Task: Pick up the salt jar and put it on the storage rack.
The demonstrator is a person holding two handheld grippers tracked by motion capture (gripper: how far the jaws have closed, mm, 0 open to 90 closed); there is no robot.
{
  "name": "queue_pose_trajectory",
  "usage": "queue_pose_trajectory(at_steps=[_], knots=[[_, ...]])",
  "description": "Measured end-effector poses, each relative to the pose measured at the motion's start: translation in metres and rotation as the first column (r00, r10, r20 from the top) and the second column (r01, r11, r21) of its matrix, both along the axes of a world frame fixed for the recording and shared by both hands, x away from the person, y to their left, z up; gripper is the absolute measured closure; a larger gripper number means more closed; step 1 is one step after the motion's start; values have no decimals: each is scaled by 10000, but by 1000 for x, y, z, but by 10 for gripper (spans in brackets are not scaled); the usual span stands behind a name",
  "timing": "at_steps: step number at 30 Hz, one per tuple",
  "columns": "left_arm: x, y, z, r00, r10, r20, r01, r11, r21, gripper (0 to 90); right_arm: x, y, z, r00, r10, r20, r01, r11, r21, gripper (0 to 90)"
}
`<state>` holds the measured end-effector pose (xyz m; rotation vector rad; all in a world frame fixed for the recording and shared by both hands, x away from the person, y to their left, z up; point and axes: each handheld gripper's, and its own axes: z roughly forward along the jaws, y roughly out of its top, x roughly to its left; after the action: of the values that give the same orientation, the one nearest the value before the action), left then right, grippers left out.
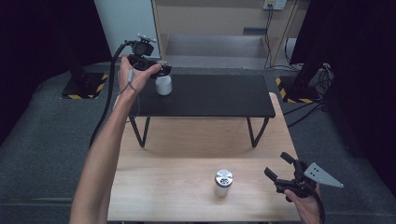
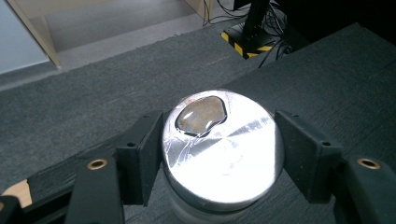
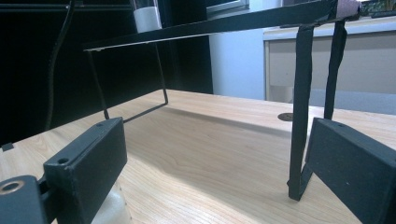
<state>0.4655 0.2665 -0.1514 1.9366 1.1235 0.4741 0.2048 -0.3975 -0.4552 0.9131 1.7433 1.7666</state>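
- No brand, label or readable writing is showing on any item; the yellow and black stripes on the floor stand bases at the left and right edges of the high view are hazard markings, not text.
- In the upper left of the high view, the left tongs [image 1: 161, 70] are closing on the top of a white shaker [image 1: 163, 86], which is standing upright on the left end of a black raised shelf [image 1: 210, 100].
- In the left gripper view, the black pads [image 2: 140, 156] are sitting against both sides of the shaker's shiny metal lid [image 2: 223, 149] at the centre of the frame; glare is washing out most of the lid, and a dark irregular patch near its top is hard to identify.
- The shaker's body is hiding beneath the lid in that view.
- A second shaker [image 1: 223, 183], white with a silver perforated cap, is standing alone on the wooden surface [image 1: 187, 186] at lower centre of the high view.
- The right tongs [image 1: 280, 170] are hovering at the lower right of the high view, spread wide and holding nothing.
- In the right gripper view, a white rounded shape at the bottom left corner is being cut off by the frame.
- The person's right hand [image 1: 306, 205] is being cropped by the bottom edge.
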Motion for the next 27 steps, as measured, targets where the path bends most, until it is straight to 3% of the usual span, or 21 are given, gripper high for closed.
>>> queue_pose_trajectory(at_steps=[7, 10, 15, 17, 19, 27], knots=[[-5, 9, -12, 9996, 119, 273, -104, 9984, -549, 336, 0, 1, 0, 10000, 45, -6, -45, 10000, -38, 55], [-8, 10, -11, 9990, 164, 410, -145, 9988, -472, 172, 0, 1, 1, 10000, 69, 7, -69, 10000, -48, 55], [-21, 21, -6, 9962, -46, 866, 90, 9986, -512, 82, 0, 1, 0, 10000, 27, 20, -27, 10000, -16, 55], [-27, 30, -3, 9948, -361, 951, 426, 9968, -672, 77, 0, 1, 0, 10000, 31, 19, -31, 10000, -29, 56], [-40, 36, -3, 9898, -534, 1319, 640, 9950, -768, 78, 0, 1, 1, 10000, 57, 4, -57, 10000, -26, 59], [-89, 56, 4, 9775, -908, 1905, 1069, 9913, -762, 67, -1, 4, 2, 9999, 153, 64, -152, 9998, -119, 59]])
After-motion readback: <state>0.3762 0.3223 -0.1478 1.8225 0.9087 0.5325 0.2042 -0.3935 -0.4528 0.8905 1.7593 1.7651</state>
